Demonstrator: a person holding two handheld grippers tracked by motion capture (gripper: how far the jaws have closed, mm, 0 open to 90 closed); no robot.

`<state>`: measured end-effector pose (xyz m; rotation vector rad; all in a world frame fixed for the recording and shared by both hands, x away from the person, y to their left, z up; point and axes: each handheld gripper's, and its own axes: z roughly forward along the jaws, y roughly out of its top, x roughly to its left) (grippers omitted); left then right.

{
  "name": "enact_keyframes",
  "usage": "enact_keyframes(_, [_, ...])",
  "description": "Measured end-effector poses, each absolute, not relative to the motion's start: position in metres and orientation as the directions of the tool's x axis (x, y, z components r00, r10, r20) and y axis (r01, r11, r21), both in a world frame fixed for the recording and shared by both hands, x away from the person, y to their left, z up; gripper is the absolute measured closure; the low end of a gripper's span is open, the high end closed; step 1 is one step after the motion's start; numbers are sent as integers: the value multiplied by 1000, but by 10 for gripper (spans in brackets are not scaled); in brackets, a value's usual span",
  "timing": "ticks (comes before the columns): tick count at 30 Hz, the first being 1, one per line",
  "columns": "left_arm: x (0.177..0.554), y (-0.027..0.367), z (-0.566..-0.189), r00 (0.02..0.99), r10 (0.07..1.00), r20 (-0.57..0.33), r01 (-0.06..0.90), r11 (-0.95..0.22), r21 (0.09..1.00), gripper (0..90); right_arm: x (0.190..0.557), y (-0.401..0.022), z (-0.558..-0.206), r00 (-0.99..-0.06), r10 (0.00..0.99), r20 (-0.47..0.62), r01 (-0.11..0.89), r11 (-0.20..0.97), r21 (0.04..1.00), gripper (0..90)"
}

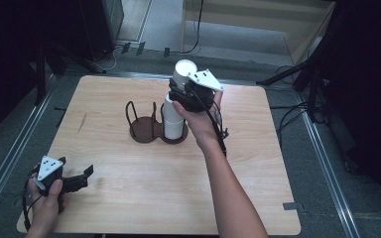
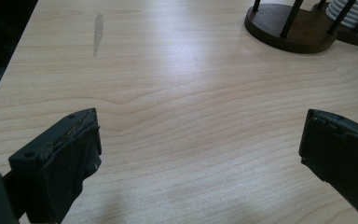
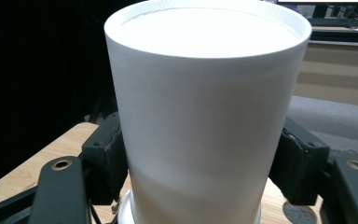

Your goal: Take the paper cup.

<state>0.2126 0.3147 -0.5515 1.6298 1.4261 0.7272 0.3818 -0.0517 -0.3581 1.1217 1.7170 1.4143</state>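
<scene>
From above, the right gripper (image 1: 178,93) is over the middle of the wooden table (image 1: 129,198), with its jaws clamped on a white paper cup (image 1: 183,72). The cup is upright, open end up, and sits at the top of a stack of white cups (image 1: 172,121) that stands in the right-hand ring of a dark double cup holder (image 1: 146,130). Whether the held cup is clear of the stack or part-way nested in it I cannot tell from here. The holder's left-hand ring has thin black uprights around it and nothing inside. The person's right forearm runs up from the bottom edge to that gripper. Down at the near left corner of the table, the left gripper (image 1: 87,174) is held low in the other hand, well apart from the holder, pointing across the boards with its jaws spread.

Along the left gripper (image 2: 200,140) itself, the two black jaws stand wide apart with only bare wood grain between them; nothing is held. A grey smear (image 2: 98,32) marks the tabletop further off, and the cup holder's base (image 2: 289,35) shows at the top right, with the ribbed rims of the cup stack (image 2: 354,14) behind its rods.

Along the right gripper (image 3: 200,163), the white paper cup (image 3: 205,121) stands straight up, close to the lens, and a black pad presses on each side of its lower wall. Just under it the rim of the next cup (image 3: 126,212) peeks out, with the table edge below.
</scene>
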Motion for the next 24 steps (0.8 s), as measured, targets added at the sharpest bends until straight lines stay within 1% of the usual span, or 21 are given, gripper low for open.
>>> enact_keyframes(13, [212, 315, -551, 188, 978, -94, 494, -12, 869, 0, 370, -81, -356, -390, 920, 28, 192, 51, 980, 293])
enact_keyframes(14, [212, 315, -551, 189, 978, -93, 495, -13, 869, 0, 368, -87, -358, -368, 929, 21, 185, 51, 981, 293])
enact_keyframes(24, [212, 315, -551, 196, 975, -101, 498, -11, 867, 0, 359, -115, -362, -312, 949, 38, 180, 20, 984, 293])
